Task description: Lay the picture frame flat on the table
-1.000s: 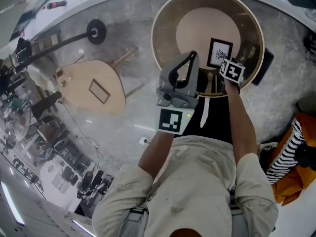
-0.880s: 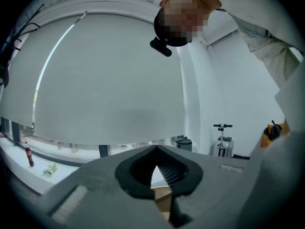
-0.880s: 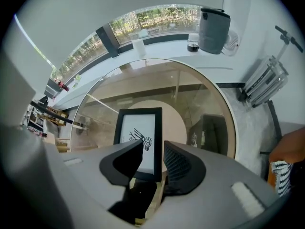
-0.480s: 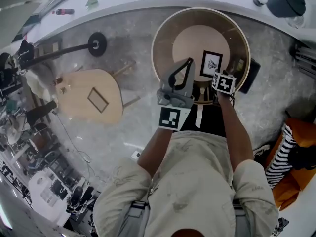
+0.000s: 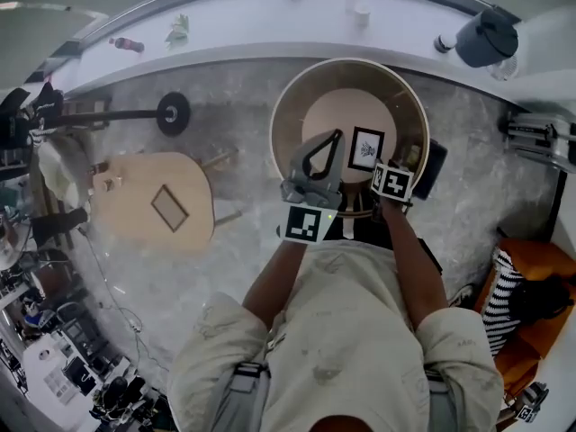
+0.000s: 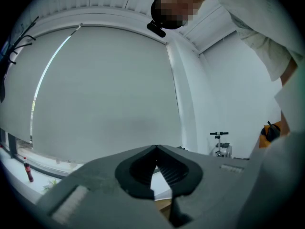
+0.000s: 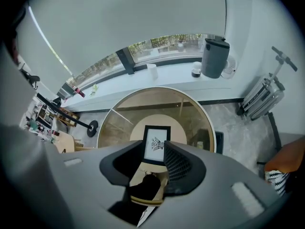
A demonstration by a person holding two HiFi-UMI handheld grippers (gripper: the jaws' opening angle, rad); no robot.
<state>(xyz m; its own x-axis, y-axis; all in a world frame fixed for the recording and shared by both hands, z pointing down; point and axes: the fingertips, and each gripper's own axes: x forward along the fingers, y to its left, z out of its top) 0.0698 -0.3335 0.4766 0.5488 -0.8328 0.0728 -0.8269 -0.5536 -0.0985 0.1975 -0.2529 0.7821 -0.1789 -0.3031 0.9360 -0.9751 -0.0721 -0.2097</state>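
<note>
The picture frame (image 7: 156,144) appears to lie face up and flat on the round glass desk (image 5: 275,124), over its wooden centre, so the laying-down itself looks done. The right tongs (image 7: 152,149) stand wide apart and hold nothing, hanging above the desk with the frame showing between their jaws only because it lies well below them. The left tongs (image 6: 155,148) point up and away from the desk with their tips together on nothing, and what seems left is only to take both tongs clear.
</note>
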